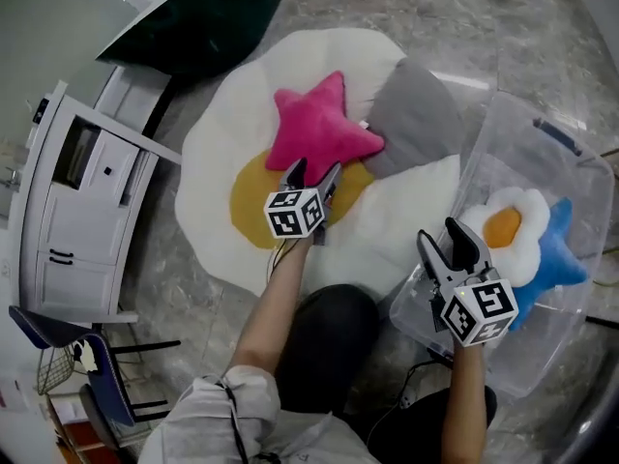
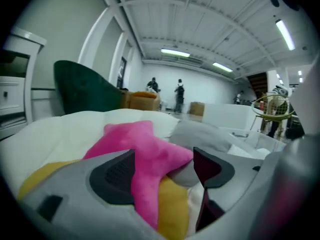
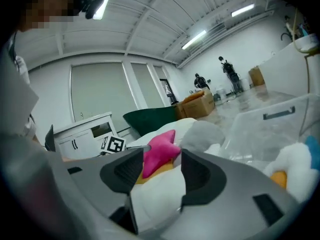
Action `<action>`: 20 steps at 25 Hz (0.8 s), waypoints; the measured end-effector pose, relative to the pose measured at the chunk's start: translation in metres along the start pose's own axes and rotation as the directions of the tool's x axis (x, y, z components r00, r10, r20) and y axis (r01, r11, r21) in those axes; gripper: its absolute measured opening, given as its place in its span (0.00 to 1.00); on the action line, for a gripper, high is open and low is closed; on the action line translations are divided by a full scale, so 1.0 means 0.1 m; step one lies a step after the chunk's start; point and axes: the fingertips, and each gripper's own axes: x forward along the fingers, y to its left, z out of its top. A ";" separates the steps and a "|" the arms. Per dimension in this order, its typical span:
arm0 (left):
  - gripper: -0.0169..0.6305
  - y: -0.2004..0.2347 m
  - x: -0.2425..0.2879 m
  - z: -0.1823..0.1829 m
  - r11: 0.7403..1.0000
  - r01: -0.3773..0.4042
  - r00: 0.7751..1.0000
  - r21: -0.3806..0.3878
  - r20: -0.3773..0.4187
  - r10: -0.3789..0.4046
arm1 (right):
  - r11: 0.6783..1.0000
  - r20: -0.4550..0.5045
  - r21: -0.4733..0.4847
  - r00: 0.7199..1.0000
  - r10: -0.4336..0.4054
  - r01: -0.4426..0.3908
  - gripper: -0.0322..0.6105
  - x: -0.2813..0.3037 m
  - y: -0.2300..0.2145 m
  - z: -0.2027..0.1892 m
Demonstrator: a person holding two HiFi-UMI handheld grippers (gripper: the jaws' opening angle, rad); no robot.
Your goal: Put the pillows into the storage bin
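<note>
A plush pink star pillow (image 1: 324,129) lies on a big fried-egg cushion (image 1: 218,153), touching a grey pillow (image 1: 416,114). The left gripper (image 1: 315,172) gapes around one star arm. The right gripper (image 1: 445,240), open and empty, hangs at the edge of the clear storage bin (image 1: 571,162), which holds an egg pillow (image 1: 513,230) and a blue star pillow (image 1: 566,254). All of it rests on a grey marbled floor (image 1: 193,288)

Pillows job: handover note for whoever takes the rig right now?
Left gripper: open, jaws around a tip of the pink star, not clamped.
Right gripper: open, empty, over the near edge of the bin.
Done: small egg and blue star in the bin.
To do: pink star and grey pillow, both on the big egg pillow on the floor; maybe the big egg too.
</note>
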 end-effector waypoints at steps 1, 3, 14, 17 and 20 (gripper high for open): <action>0.60 0.13 0.00 -0.09 0.999 -0.052 0.999 -0.015 -0.008 0.052 | 1.000 -0.011 0.020 1.000 0.004 -0.004 0.42 -0.02 -0.03 -0.03; 0.60 0.35 0.02 -0.28 0.988 -0.143 0.989 -0.049 -0.039 0.142 | 0.999 -0.024 0.040 1.000 0.005 -0.004 0.42 -0.04 -0.07 -0.06; 0.64 0.70 0.31 -0.99 0.969 -0.194 0.938 -0.151 -0.317 0.139 | 0.998 -0.114 -0.060 0.993 -0.010 0.003 0.41 -0.19 -0.12 -0.26; 0.68 0.66 0.40 -1.13 0.972 -0.199 0.909 -0.126 -0.394 0.135 | 0.999 -0.113 -0.038 0.994 -0.013 0.009 0.41 -0.23 -0.16 -0.25; 0.68 0.69 0.46 -1.31 0.973 -0.215 0.879 -0.085 -0.451 0.154 | 0.998 -0.091 0.055 0.996 0.015 -0.011 0.41 -0.22 -0.21 -0.26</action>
